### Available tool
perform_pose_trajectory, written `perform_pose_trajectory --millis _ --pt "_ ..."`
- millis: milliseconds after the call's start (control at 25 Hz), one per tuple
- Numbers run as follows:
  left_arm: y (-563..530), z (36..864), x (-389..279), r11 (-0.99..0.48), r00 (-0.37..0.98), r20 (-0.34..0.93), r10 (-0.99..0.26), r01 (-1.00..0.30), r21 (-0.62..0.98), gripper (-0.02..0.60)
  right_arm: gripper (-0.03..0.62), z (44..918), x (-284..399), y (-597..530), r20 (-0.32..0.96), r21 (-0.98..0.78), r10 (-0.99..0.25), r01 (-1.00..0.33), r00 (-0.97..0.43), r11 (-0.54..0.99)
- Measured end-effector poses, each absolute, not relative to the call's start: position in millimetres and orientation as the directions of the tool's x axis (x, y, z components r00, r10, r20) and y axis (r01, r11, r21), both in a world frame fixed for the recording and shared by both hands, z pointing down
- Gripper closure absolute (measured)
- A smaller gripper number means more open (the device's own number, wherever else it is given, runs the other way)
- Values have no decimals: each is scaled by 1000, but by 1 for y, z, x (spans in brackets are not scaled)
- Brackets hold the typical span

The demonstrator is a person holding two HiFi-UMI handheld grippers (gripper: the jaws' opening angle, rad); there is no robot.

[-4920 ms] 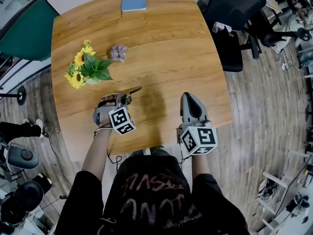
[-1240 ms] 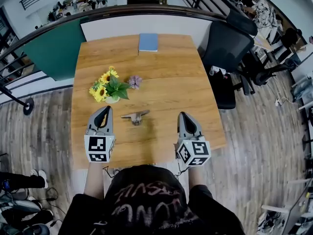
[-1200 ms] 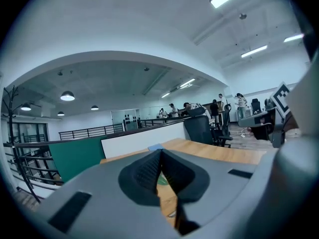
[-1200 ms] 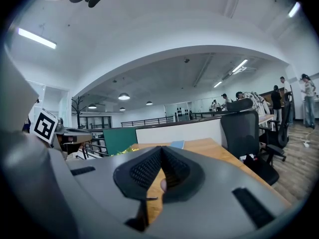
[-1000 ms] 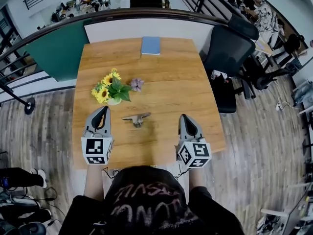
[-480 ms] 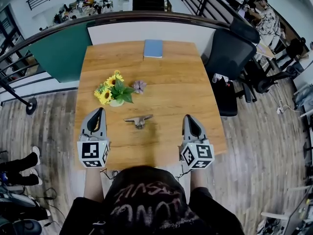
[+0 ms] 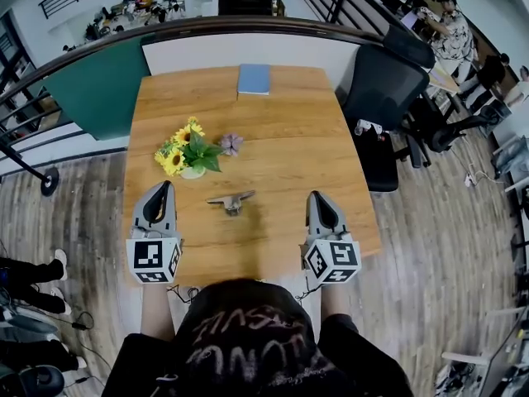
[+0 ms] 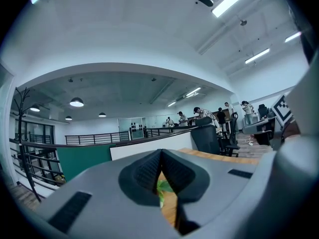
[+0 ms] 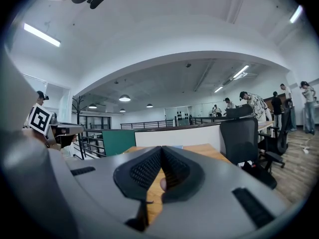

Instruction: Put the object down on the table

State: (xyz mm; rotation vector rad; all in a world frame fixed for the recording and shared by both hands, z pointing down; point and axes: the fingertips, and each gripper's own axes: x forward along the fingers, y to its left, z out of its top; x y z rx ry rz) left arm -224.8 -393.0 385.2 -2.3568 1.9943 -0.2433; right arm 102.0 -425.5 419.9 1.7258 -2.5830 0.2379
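Resting flat on the desk (image 7: pixel 289 139) between both claws, the object (image 7: pixel 231 199) looks small, stiff and metallic, probably light but a bit slippery; its narrow middle seems the best hold. Left claw (image 7: pixel 162 190) and right claw (image 7: pixel 317 198) sit pressed together, empty.

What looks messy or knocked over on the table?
Only one small thing: a purple flower lies loose on the table beside the sunflowers, not in the bunch with them. Nothing looks spilled or broken.
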Motion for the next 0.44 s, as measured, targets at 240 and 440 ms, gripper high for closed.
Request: perform_pose_trajectory --millis 240,440 --pt "-394 386 -221 -181 171 87 -981 -976 -117 571 589 419 105 -426 108 -122 -917 -920 -384 371" --pt "-392 386 -219 -188 178 90 -980 -974 -126 571 589 419 108 -423 107 -117 -919 -922 -380 368"
